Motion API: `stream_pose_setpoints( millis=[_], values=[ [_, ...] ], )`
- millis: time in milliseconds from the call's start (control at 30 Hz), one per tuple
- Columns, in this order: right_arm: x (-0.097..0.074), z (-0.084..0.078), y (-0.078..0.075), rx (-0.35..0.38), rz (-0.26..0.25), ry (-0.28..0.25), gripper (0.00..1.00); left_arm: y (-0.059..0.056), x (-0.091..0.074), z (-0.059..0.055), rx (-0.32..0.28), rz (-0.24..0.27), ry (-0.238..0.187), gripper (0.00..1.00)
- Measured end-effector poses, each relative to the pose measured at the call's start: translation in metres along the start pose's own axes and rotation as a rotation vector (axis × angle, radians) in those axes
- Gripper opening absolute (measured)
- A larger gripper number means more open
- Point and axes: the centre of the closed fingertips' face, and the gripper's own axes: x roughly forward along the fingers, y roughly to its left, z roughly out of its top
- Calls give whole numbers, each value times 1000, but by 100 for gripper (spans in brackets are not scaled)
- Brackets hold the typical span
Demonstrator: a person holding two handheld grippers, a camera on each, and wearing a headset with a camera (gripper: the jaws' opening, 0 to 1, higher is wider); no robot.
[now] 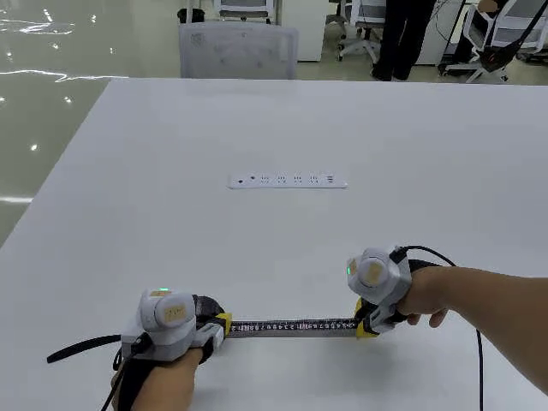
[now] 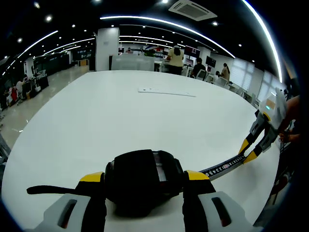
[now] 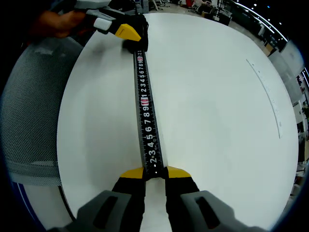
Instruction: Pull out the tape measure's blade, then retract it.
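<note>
Left tool (image 2: 145,175) clamped on tape measure case (image 1: 209,309), right tool (image 3: 155,171) pinching tip of extended blade (image 3: 145,106); slipped tip would likely whip back.

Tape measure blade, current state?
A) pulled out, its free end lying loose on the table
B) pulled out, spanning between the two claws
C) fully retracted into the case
B: the blade runs from the case in the left claw to the right claw, shut on its end.

white table (image 1: 257,248) | power strip (image 1: 288,181) flat mid-table | tape measure (image 1: 291,326) along near edge
</note>
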Motion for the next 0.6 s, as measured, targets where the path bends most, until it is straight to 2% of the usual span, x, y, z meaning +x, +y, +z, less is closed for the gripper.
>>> stream_pose_setpoints(
  millis=[367,433,500,600],
  values=[
    [0,2,0,14,-7,-23,13,1,1,0,-3,-5,0,59],
    [0,3,0,21,-4,-39,14,1,1,0,-5,-12,7,59],
    [-1,3,1,-22,-4,-70,14,1,1,0,-6,-17,13,59],
    [0,4,1,-5,4,-73,14,1,1,0,-9,-22,20,59]
  ],
)
